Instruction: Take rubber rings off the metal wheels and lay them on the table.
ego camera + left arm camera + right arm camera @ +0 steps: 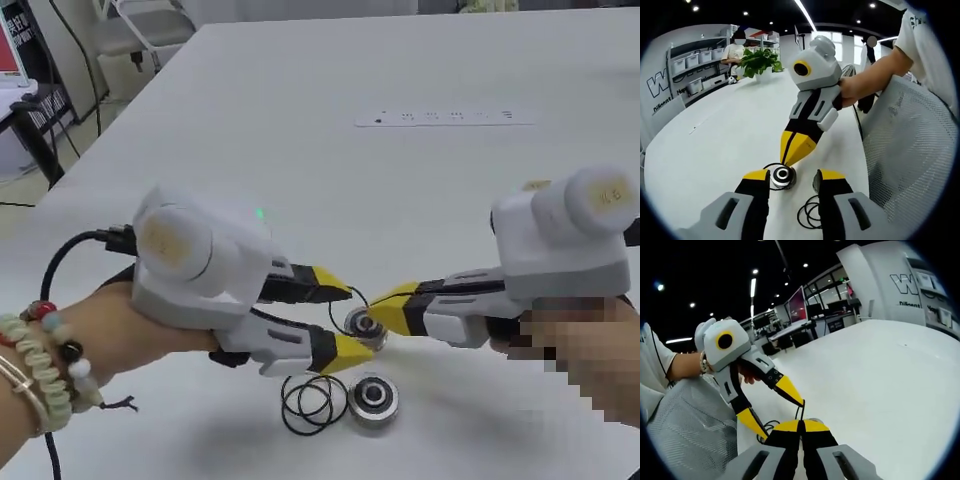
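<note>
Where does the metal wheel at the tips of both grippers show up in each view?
Head view: the metal wheel is lower centre, at the shut tip of the right gripper, above the loose rubber rings in the picture.
Left gripper view: wheel bottom centre, between the open jaws of the left gripper.
Right gripper view: wheel, a grey sliver just past that gripper's shut tips.
Shared landmark: the loose rubber rings beside it.

Desk [300, 150] bare fwd & both sides, wide room. Near edge crowded: loose rubber rings [312, 402] just beside metal wheel [373, 397], under left gripper [353, 320] tips. Flat white strip [445, 117] far back.
</note>
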A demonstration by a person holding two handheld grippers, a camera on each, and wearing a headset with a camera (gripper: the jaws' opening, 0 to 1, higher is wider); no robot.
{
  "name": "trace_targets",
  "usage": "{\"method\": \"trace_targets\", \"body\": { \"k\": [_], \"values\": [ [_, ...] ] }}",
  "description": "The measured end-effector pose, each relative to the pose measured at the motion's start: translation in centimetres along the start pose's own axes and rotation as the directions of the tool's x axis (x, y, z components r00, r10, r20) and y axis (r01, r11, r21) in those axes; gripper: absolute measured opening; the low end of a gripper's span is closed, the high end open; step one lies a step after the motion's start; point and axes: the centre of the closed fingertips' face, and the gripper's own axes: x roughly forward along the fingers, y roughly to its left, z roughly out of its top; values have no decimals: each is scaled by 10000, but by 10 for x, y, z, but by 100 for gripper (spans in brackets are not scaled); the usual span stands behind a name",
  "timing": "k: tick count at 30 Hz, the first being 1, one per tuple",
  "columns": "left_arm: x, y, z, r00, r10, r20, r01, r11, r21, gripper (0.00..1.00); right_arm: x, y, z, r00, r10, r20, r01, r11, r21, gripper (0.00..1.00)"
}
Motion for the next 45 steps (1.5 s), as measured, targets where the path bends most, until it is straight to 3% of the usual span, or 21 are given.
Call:
{"method": "trace_targets", "body": {
  "k": [6,15,19,25,32,37,42,45],
  "values": [
    [-15,2,3,9996,205,-173,-201,9995,227,58,0,5,4,9999,131,7,-131,9998,-137,0],
    [-34,-1,12,9995,296,-131,-290,9986,453,62,3,16,11,9987,504,63,-502,9984,-262,0],
    [-53,-1,17,9985,550,8,-550,9975,437,63,6,24,14,9970,776,48,-774,9962,-396,0],
    [-78,0,14,9937,1115,44,-1116,9933,298,64,11,36,13,9927,1199,-116,-1204,9910,-588,0],
    [-104,-7,3,9874,1582,-41,-1582,9874,67,67,17,54,9,9858,1629,-407,-1659,9825,-847,0],
    [-120,-13,-13,9822,1851,-307,-1857,9824,-200,68,20,60,4,9806,1843,-662,-1902,9768,-979,0],
    [-130,-14,-23,9727,2298,-317,-2314,9711,-590,69,24,68,-3,9731,2101,-941,-2193,9704,-1012,0],
    [-133,-20,-28,9717,2347,-269,-2362,9677,-877,69,28,74,-11,9666,2227,-1266,-2371,9649,-1127,0]
  ]
}}
